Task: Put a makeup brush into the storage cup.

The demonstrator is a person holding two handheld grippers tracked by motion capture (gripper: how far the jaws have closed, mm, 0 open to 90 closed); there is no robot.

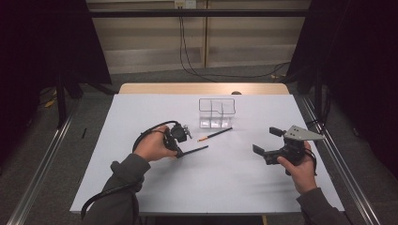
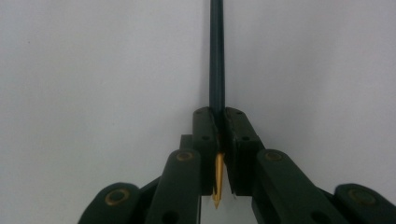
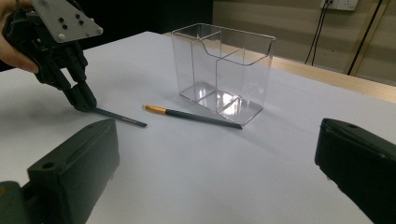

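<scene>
The left gripper [image 2: 218, 140] has its jaws clamped near the sharpened end of a slim dark pencil [image 2: 216, 56], lying on the white table [image 1: 234, 178] at 7 o'clock from the clear acrylic organiser [image 1: 216, 112]. Judged light, stiff and slippery; a pinch nearer mid-shaft suits. The right gripper [image 3: 215, 172] has jaws apart.

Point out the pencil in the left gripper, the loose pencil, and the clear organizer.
held pencil [image 2: 216, 56], left gripper view, dark shaft.
loose pencil [image 3: 196, 116], right gripper view, mid-shaft.
clear organizer [image 3: 223, 35], right gripper view, top rim.
</scene>
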